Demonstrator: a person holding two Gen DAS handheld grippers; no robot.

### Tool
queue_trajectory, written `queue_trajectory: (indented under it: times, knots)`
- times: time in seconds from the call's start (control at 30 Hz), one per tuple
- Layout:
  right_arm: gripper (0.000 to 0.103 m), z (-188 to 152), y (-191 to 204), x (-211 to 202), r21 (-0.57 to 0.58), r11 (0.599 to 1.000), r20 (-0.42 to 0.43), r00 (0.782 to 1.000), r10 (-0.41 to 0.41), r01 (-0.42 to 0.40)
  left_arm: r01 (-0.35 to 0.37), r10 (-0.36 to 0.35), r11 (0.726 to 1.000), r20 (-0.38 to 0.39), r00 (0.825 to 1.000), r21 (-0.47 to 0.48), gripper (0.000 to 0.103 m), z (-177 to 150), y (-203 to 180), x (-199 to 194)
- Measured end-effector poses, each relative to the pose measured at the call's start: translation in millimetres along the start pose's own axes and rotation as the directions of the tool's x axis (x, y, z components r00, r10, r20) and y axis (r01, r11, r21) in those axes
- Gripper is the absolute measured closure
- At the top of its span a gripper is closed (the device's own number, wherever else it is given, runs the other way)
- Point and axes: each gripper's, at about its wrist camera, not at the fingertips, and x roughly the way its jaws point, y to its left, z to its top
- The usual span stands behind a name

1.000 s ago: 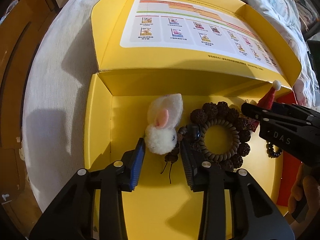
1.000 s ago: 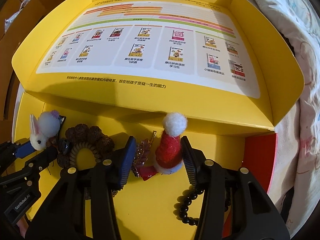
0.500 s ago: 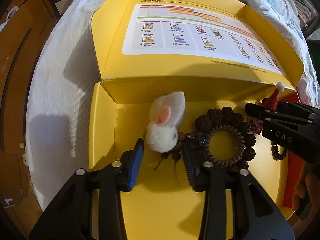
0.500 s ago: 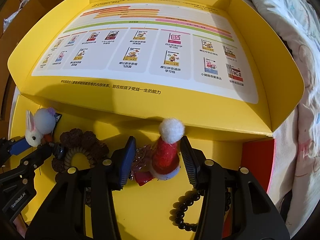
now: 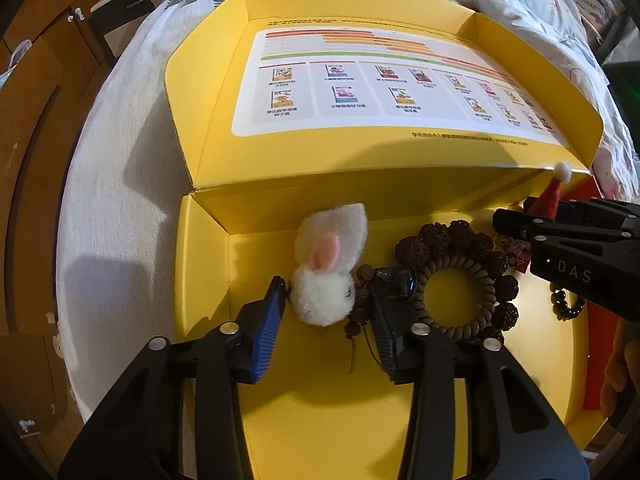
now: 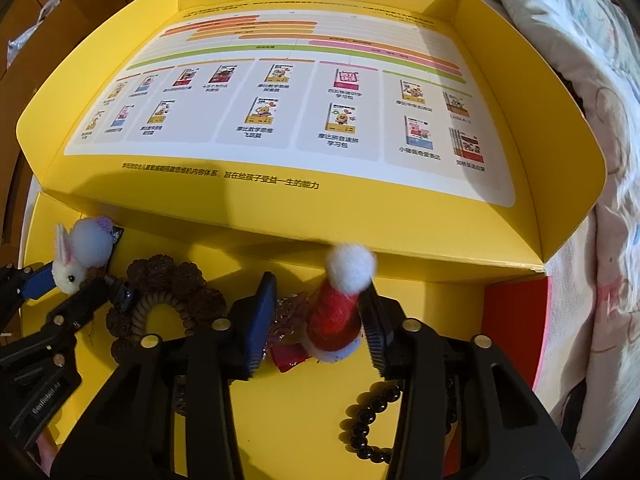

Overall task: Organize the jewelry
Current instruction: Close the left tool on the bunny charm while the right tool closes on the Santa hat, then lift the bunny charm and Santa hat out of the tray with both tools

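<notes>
The left gripper (image 5: 328,304) points steeply down into the yellow box (image 5: 208,264) with the white plush rabbit clip (image 5: 326,280) between its fingers. The blue left pad touches the rabbit's fluffy head; the right pad sits against the small brown beads at the rabbit's other side, so whether it truly pinches the rabbit cannot be told. Just right of that gripper lies the brown coiled hair tie (image 5: 456,284), ringed by the rough dark bead bracelet (image 5: 444,236), which touches its right finger. Beyond the fingertips rises the box's back wall, and past it the opened lid (image 5: 360,92) with its printed chart.

The right gripper (image 6: 320,312) also points down, its jaws closing around the red Santa hat clip (image 6: 336,320). The hat stands upright between the fingers, its white pompom level with the fingertips; the right pad meets the hat's side, while a gap remains between the blue left pad and the hat, partly filled by a sparkly pink hair clip (image 6: 286,316). Below the right finger, nearer the camera, lies the black bead bracelet (image 6: 368,416). Far left of this gripper the other gripper is seen at the rabbit. The box rests on a bed (image 5: 120,184)
</notes>
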Motion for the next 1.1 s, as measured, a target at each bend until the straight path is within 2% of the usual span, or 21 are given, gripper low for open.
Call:
queue_trajectory:
  times: [0.27,0.73,1.1]
  knots:
    - [0.069,-1,-5,-10,0.011,1.0,0.009,1.0,0.005,-0.005,0.019,-0.019,1.0,0.004,1.0,-0.011,0.071,-3,3,-7]
    - [0.071,-7,-11,-45,0.017,1.0,0.044,0.999,0.015,-0.016,0.01,-0.009,1.0,0.047,0.999,-0.009,0.072,-5,2,-33]
    - [0.069,-3,-6,-23,0.01,1.0,0.01,1.0,-0.001,0.001,0.021,-0.02,1.0,0.064,0.998,-0.015,0.072,-3,3,-45]
